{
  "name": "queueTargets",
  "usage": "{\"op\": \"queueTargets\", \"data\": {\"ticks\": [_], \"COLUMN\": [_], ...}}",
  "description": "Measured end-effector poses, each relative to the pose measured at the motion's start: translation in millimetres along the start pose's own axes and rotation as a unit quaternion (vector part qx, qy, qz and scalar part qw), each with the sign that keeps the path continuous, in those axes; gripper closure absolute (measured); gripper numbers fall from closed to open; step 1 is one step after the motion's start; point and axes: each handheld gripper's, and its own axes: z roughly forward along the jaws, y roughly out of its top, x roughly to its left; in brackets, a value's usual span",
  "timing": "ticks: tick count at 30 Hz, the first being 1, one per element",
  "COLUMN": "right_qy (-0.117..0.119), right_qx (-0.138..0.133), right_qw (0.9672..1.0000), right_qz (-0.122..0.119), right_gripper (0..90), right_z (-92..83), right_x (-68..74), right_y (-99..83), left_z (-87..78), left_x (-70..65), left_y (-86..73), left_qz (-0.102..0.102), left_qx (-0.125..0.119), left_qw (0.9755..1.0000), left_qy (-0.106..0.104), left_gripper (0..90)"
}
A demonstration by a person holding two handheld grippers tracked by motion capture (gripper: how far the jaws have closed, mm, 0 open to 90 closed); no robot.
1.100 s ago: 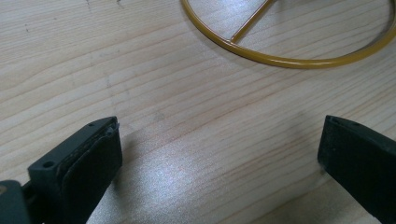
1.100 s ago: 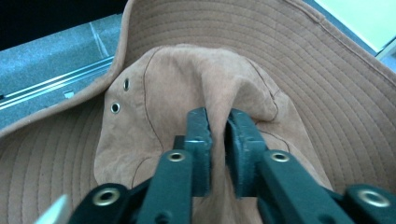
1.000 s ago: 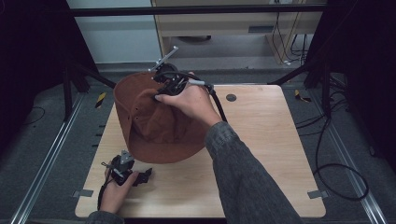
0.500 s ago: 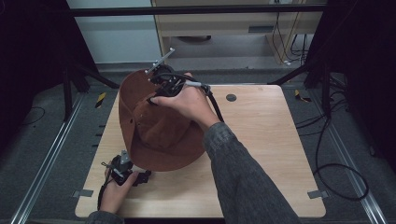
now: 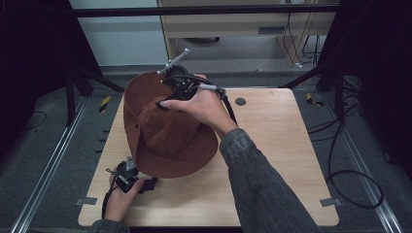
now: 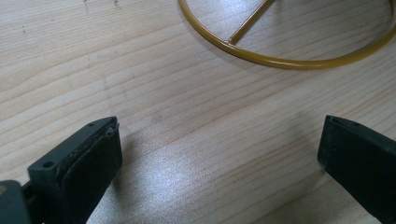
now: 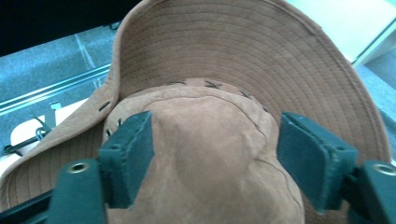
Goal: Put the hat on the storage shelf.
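Observation:
A brown suede brimmed hat point(image 5: 170, 141) stands tilted over the left half of the wooden table point(image 5: 272, 145), its far brim turned up. My right gripper point(image 5: 170, 99) hangs over the crown. In the right gripper view the jaws point(image 7: 215, 135) straddle the crown of the hat point(image 7: 210, 84); they have just been opening and no longer press on it. My left gripper point(image 5: 132, 170) rests at the table's front left, by the near brim. Its jaws point(image 6: 219, 140) stand open over bare wood, short of a yellow wire ring point(image 6: 280, 60).
A round black hole point(image 5: 240, 101) sits in the tabletop to the right of the hat. Cables point(image 5: 350, 179) loop on the floor to the right. Black frame posts point(image 5: 73, 97) and floor rails point(image 5: 48, 170) flank the table, with a cabinet behind.
The right gripper's jaws have spread wider around the crown. The hat has settled, its near brim a little lower toward the table's front. The left gripper has stayed put.

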Motion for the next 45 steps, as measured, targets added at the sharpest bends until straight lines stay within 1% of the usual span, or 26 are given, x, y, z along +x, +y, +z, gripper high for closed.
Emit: {"op": "queueTargets", "data": {"ticks": [5,7,9,13,14,15,17,18,19,20,23,25,26,27,28,29,30,31,32,35,36,37,40,45], "right_qy": [-0.012,-0.017,-0.026,-0.033,-0.045,-0.045,-0.050,-0.057,-0.074,-0.074,-0.096,-0.103,-0.114,-0.114,-0.116,-0.118,-0.119,-0.120,-0.120,-0.125,-0.126,-0.127,-0.127,-0.132], "right_qx": [-0.013,-0.020,-0.021,-0.036,-0.044,-0.044,-0.054,-0.055,-0.059,-0.059,-0.063,-0.063,-0.060,-0.060,-0.060,-0.059,-0.059,-0.056,-0.056,-0.046,-0.041,-0.039,-0.032,-0.003], "right_qw": [0.9998,0.9996,0.9993,0.9984,0.9975,0.9975,0.9964,0.9959,0.9944,0.9944,0.9917,0.9904,0.9888,0.9888,0.9882,0.9874,0.9870,0.9860,0.9860,0.9842,0.9835,0.9830,0.9802,0.9763], "right_qz": [0.009,0.014,0.017,0.029,0.033,0.033,0.042,0.044,0.047,0.047,0.057,0.067,0.075,0.075,0.079,0.087,0.090,0.101,0.101,0.117,0.123,0.127,0.149,0.171], "right_gripper": [18.0,15.7,11.8,9.5,9.4,9.4,9.1,9.5,10.7,10.7,13.5,13.8,15.0,15.0,15.4,15.6,15.8,16.1,16.1,16.4,16.4,16.4,16.4,15.4], "right_z": [-11.1,-16.4,-21.2,-34.0,-41.6,-41.6,-49.2,-52.8,-59.2,-59.2,-66.4,-68.3,-68.7,-68.7,-68.8,-68.4,-67.9,-65.8,-65.8,-61.3,-58.9,-57.4,-50.9,-38.9], "right_x": [-4.8,-7.5,-10.5,-17.6,-21.0,-21.0,-24.8,-26.9,-30.2,-30.2,-35.1,-38.6,-40.7,-40.7,-41.4,-42.1,-42.4,-43.0,-43.0,-43.0,-43.1,-43.3,-43.7,-41.0], "right_y": [-5.1,-8.8,-13.7,-27.5,-35.7,-35.7,-46.7,-52.9,-67.5,-67.5,-93.0,-111.9,-130.9,-130.9,-138.0,-152.4,-159.6,-179.3,-179.3,-209.5,-222.2,-229.8,-257.5,-295.0], "left_z": [0.0,0.0,0.0,0.0,0.0,0.0,0.0,0.0,0.0,0.0,0.3,0.3,0.3,0.3,0.3,0.3,0.3,0.3,0.3,0.3,0.3,0.3,0.3,0.2], "left_x": [0.0,0.1,0.1,0.0,0.0,0.0,-0.2,-0.1,-0.1,-0.3,-0.5,-0.5,-0.5,-0.4,-0.5,-0.5,-0.5,-0.4,-0.4,-0.5,-0.5,-0.5,-0.3,-0.2], "left_y": [0.0,0.0,0.0,0.0,-0.1,-0.1,-0.1,-0.1,-0.1,-0.1,-0.2,-0.1,-0.1,-0.1,-0.1,-0.1,-0.1,-0.1,-0.1,-0.1,-0.1,-0.1,0.0,0.0], "left_qz": [0.000,0.000,0.000,0.000,0.000,0.000,0.000,0.000,0.000,-0.001,-0.002,-0.001,-0.001,-0.001,-0.001,-0.001,-0.001,-0.001,-0.001,-0.001,-0.002,-0.001,0.001,0.001], "left_qx": [0.000,0.000,0.000,0.000,0.000,0.000,0.000,0.000,0.000,0.000,-0.002,-0.001,-0.001,-0.001,-0.001,-0.001,-0.001,-0.001,-0.001,-0.001,-0.002,-0.001,-0.001,-0.001], "left_qw": [1.0000,1.0000,1.0000,1.0000,1.0000,1.0000,1.0000,1.0000,1.0000,1.0000,1.0000,1.0000,1.0000,1.0000,1.0000,1.0000,1.0000,1.0000,1.0000,1.0000,1.0000,1.0000,1.0000,1.0000], "left_qy": [0.000,0.000,0.000,0.000,0.000,0.000,-0.001,0.000,0.000,-0.001,-0.001,-0.001,-0.001,-0.001,-0.001,-0.001,-0.001,-0.001,-0.001,-0.002,-0.001,-0.001,-0.001,0.000], "left_gripper": [0.0,0.0,0.0,0.0,0.0,0.0,0.0,0.0,0.0,0.0,0.0,0.0,0.0,0.0,0.0,0.0,0.0,0.0,0.0,0.0,0.0,0.0,0.0,0.0]}}
